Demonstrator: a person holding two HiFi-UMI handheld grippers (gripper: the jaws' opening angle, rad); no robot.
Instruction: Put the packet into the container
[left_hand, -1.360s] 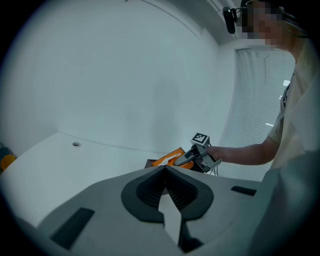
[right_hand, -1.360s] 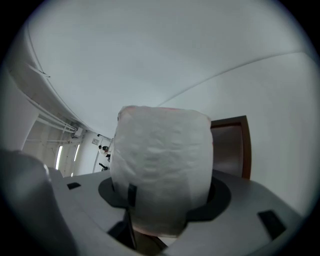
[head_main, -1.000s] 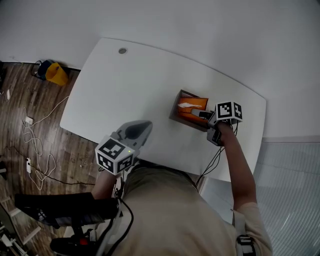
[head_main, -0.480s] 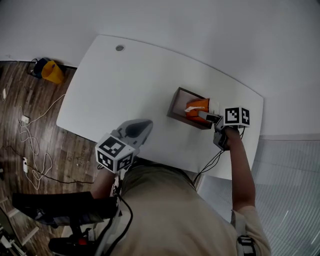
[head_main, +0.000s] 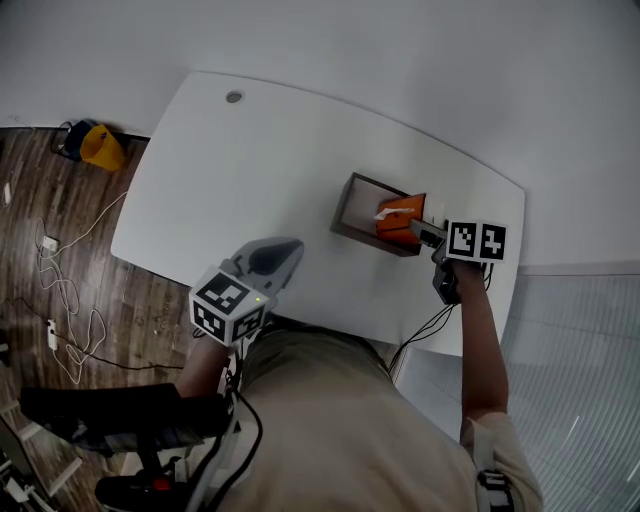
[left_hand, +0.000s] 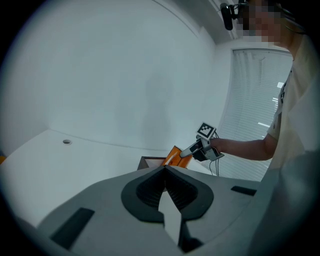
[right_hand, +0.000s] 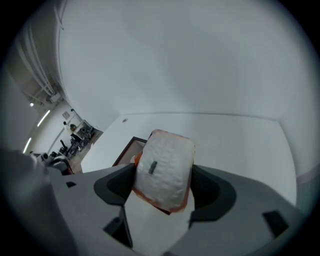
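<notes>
While one packet (head_main: 402, 216) stands in one container (head_main: 350, 204), right hand-held gripper (head_main: 420, 231) just spread around it, left hand-held gripper (head_main: 293, 248) closed

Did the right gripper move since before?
Yes. The right gripper has backed out of the container, toward the right edge of the table. Its jaws have just been opening, and the packet shows between them.

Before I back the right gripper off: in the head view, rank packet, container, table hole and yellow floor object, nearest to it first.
The right gripper jaws have just been opening, packet between them.
1. Packet, at the jaws, in the container's right end.
2. Container, just left.
3. Table hole, far left corner.
4. Yellow object, on the floor, farthest left.
</notes>
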